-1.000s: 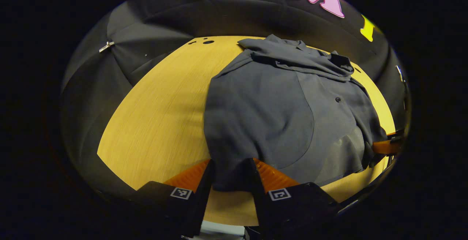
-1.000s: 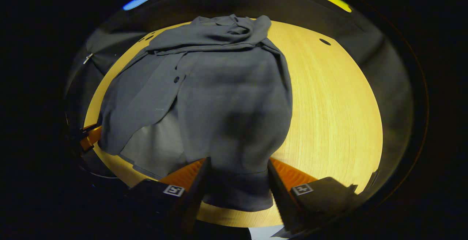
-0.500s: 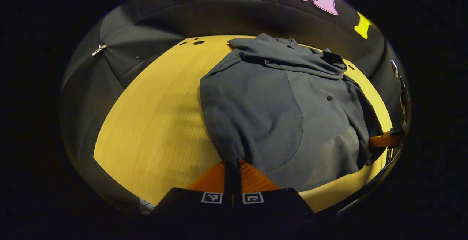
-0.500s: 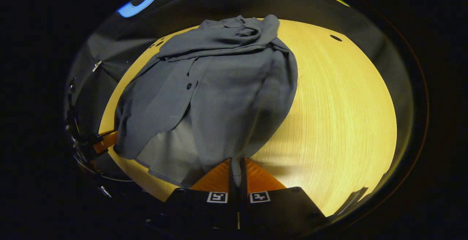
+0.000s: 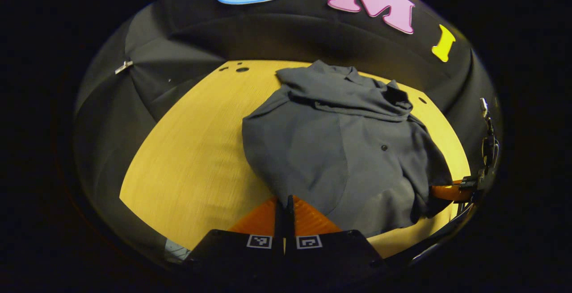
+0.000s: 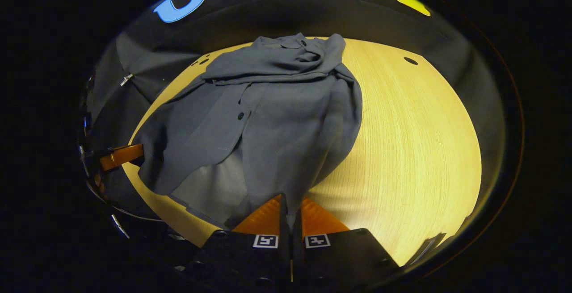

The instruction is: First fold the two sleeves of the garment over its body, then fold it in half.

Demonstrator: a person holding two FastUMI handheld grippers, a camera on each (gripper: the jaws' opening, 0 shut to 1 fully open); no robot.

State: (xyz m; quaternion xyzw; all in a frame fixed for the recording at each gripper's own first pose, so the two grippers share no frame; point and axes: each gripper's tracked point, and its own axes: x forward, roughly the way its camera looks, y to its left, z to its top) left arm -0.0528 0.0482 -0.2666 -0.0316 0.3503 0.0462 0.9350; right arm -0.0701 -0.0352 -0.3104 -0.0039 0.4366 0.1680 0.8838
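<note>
On wood-grain table [image 5: 192,159], rumpled grey garment [image 5: 330,150], both tools pinching hem.

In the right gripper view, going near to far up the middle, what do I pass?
Right claw shut on the garment's hem → grey garment body → bunched sleeves and collar → far edge of the wooden table → black cloth wall.

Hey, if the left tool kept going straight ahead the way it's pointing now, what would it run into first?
The grey garment. The left tool is shut on its near hem, so going forward pushes straight into the cloth lying on the wooden table. Past it, probably the bunched collar end; depth is unclear.
</note>
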